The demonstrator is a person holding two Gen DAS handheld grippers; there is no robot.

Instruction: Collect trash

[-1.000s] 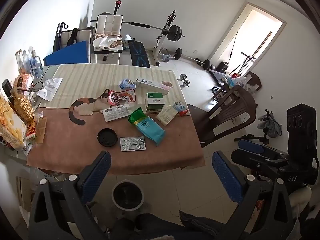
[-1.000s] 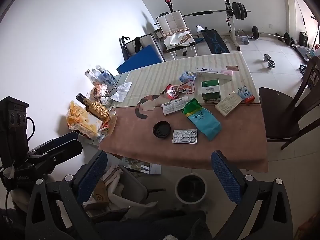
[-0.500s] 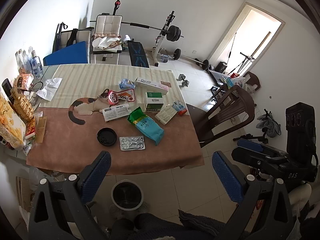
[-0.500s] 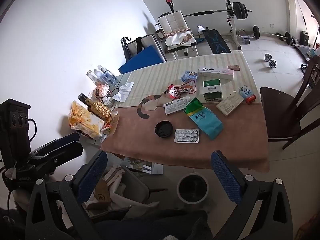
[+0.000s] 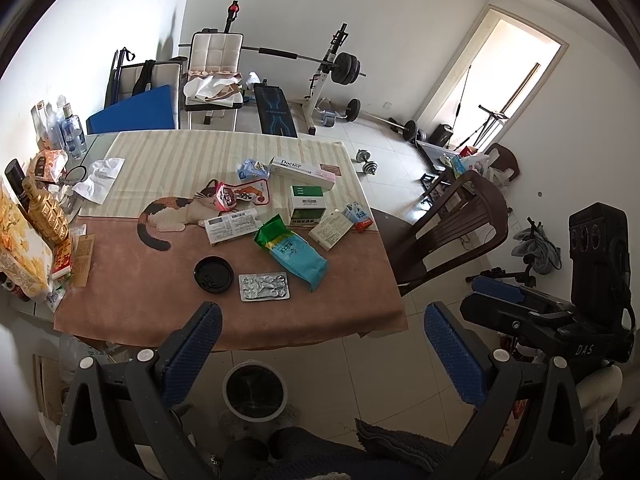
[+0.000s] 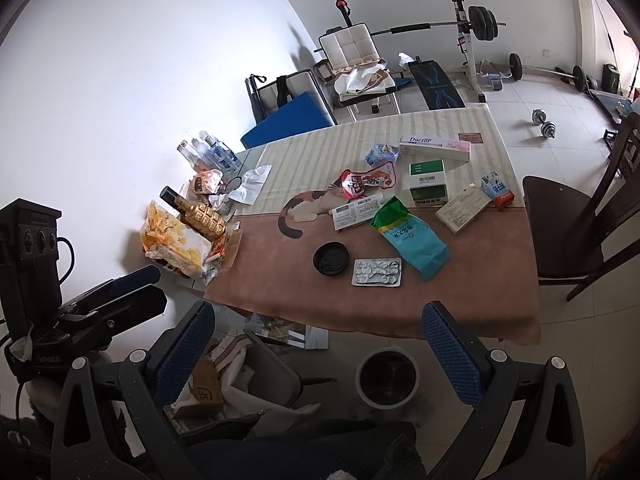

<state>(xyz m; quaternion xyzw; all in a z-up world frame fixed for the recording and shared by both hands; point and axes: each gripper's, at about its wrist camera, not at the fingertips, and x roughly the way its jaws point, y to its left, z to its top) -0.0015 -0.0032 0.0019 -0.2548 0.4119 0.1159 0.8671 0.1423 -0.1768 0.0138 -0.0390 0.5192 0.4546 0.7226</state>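
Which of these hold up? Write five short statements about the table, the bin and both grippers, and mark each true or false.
1. The left gripper is open and holds nothing. True.
2. The black lid lies right beside the foil blister pack. True.
3. The bin stands on the table. False: it stands on the floor, just off the table's near edge.
4. The right gripper is shut on the green-and-blue bag. False: it is open and empty; the bag lies on the table.
5. The white Doctor box lies farther from the grippers than the blister pack. True.
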